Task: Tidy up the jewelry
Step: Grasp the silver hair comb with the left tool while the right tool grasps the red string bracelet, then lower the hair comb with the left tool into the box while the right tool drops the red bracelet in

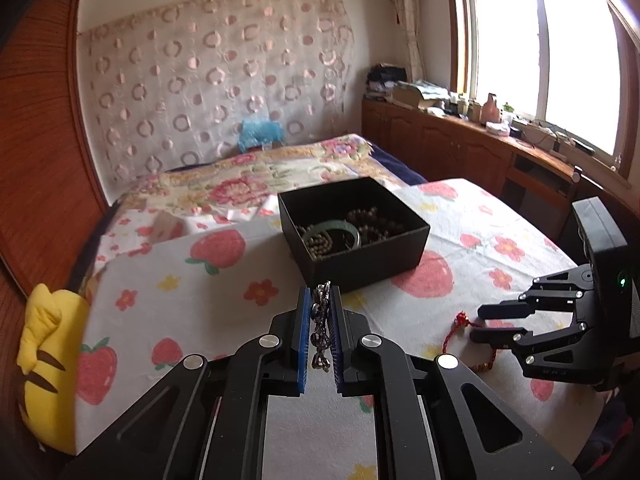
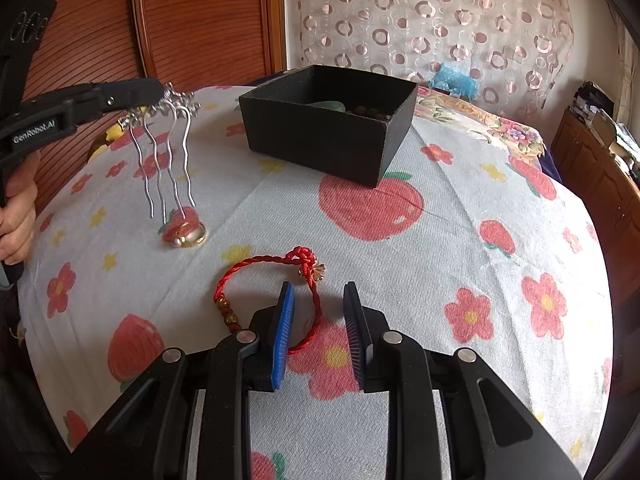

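Silver hair comb (image 2: 166, 152), wavy prongs, jeweled top, in left claw (image 1: 320, 320).

The left wrist view looks forward and down along the left tool (image 1: 320, 330), close above the cloth-covered bench (image 1: 224, 312), facing the bed and window. The right wrist view looks more steeply down from the opposite side. Both share the black box (image 1: 354, 232) (image 2: 328, 120) and each other's tool.
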The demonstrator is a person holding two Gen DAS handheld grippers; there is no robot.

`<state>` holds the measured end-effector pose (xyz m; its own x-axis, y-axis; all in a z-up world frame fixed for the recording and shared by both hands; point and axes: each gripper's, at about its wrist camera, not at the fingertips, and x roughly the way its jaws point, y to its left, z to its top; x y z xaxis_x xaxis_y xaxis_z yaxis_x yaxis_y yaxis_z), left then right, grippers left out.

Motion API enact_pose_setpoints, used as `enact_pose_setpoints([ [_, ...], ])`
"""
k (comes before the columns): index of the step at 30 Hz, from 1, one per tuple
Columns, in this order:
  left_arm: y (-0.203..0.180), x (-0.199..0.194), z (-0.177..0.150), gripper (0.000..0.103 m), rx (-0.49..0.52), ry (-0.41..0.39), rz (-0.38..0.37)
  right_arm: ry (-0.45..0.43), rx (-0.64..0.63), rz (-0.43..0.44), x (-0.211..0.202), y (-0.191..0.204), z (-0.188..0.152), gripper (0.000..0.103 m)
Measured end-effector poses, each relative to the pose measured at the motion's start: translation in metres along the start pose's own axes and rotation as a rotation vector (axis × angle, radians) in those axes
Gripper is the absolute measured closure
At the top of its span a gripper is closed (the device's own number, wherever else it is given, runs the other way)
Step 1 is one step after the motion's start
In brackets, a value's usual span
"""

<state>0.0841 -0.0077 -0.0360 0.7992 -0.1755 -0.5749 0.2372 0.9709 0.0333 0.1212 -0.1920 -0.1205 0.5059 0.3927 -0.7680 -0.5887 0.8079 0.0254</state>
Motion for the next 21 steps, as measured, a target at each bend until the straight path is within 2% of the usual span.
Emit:
enact_pose_setpoints([
  [1,0.001,-0.001,0.001,0.095,-0.005,-0.005,0.001,0.000,-0.004,0.005,0.000,0.001,0.000,0.073],
  [2,0.001,-0.004,0.001,0.095,-0.010,-0.009,0.001,0.000,-0.012,0.011,0.000,0.002,0.000,0.077],
  [6,0.004,-0.009,0.002,0.095,-0.023,-0.025,0.009,0.003,-0.060,0.024,-0.001,0.010,-0.002,0.099],
  [9,0.006,-0.014,0.003,0.095,-0.036,-0.034,0.008,-0.006,-0.062,0.048,-0.005,0.013,-0.004,0.100],
  [13,0.009,-0.020,0.004,0.095,-0.046,-0.047,0.013,-0.070,-0.046,0.054,-0.024,0.012,0.001,0.100],
  [21,0.011,-0.032,0.015,0.095,-0.055,-0.089,0.026,-0.156,-0.040,0.025,-0.052,0.004,0.028,0.100],
])
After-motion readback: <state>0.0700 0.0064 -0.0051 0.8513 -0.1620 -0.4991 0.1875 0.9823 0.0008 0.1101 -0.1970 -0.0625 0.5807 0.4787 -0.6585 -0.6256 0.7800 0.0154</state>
